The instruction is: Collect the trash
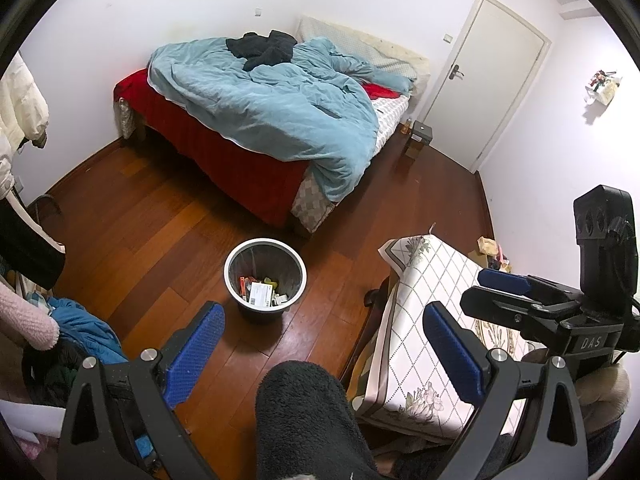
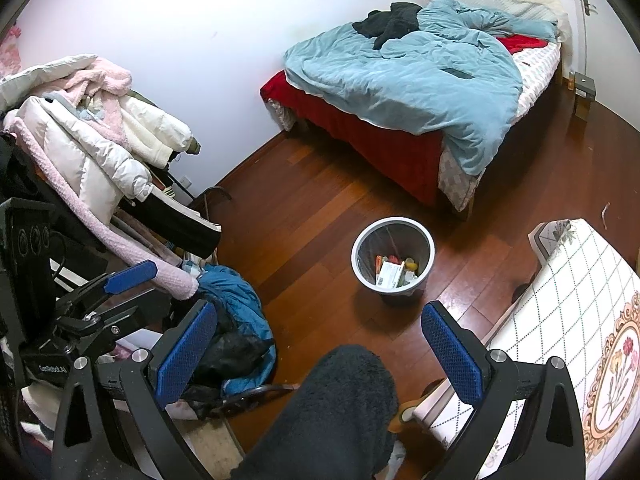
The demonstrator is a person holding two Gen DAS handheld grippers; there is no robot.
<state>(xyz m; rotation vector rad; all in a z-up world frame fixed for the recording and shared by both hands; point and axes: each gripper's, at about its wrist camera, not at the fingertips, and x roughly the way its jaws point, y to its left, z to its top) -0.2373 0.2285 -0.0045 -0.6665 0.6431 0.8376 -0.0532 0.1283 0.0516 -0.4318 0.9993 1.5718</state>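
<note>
**Ana:** Down on the wooden floor (image 1: 160, 232), between the bed (image 1: 256, 128) and the covered surface (image 1: 432, 280), stands the bin (image 1: 265, 276). It already holds trash (image 1: 260, 290): a white box with a label, some red and yellow wrappers. It stands well apart from both claws.

**Ben:** And the claws?

**Ana:** The left claw (image 1: 324, 344) is spread wide with nothing between its blue pads. The right claw (image 2: 320, 344) is the same, wide open and empty. A dark fleecy leg (image 2: 340, 412) sits low between the fingers in both views.

**Ben:** What might go wrong?

**Ana:** My guess is mistaking things. Clothes are heaped on the rack (image 2: 92, 128) and a blue jacket (image 2: 236, 304) lies on the floor; a claw sent there could snag laundry rather than rubbish. The bin looks light too, so a nudge on its rim while dropping something could tip it and spill it.

**Ben:** Anything left to pick up?

**Ana:** Possibly. Small bits lie by the wall past the surface (image 1: 490, 250), but I cannot tell what they are. The surface itself, under its patterned cloth, looks bare where it shows. The door (image 1: 488, 80) is closed.
</note>
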